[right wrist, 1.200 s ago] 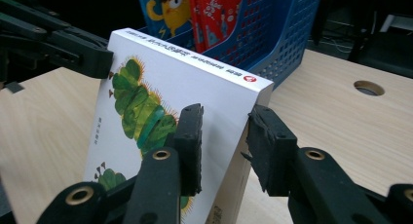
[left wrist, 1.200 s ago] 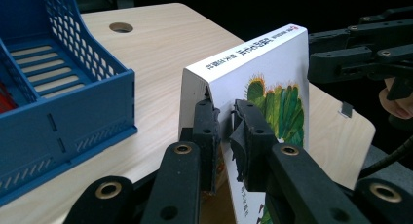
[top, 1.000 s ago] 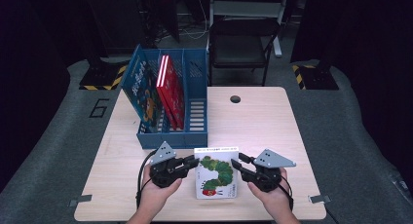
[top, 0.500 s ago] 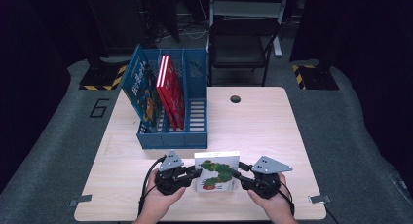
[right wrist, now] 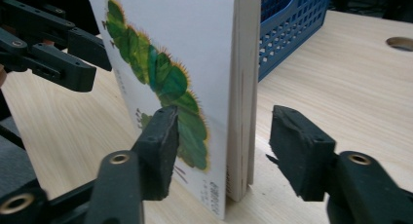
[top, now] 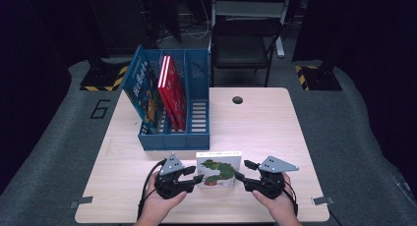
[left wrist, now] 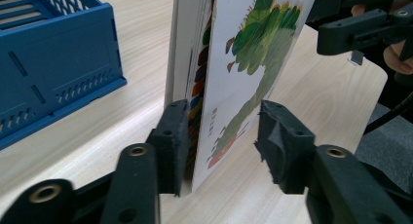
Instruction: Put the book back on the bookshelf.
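- High view: my table (top: 275, 132) carries a blue file rack (top: 169, 137) behind the caterpillar book (top: 219, 168), which stands on edge near the front.
- My left gripper (left wrist: 221, 131) has just been opening; book edge between parted jaws.
- My right gripper (right wrist: 224, 146) likewise, jaws apart around the spine.

The right gripper (right wrist: 221, 146) has its two black jaws spread either side of a caterpillar picture book (right wrist: 160, 63) standing on its lower edge on the wooden table (right wrist: 341, 73), jaws just opened, neither pad pressing it; the book's spine edge faces the camera; the left gripper (right wrist: 53, 51) is at the book's far side; a blue file rack (right wrist: 292, 24) stands behind
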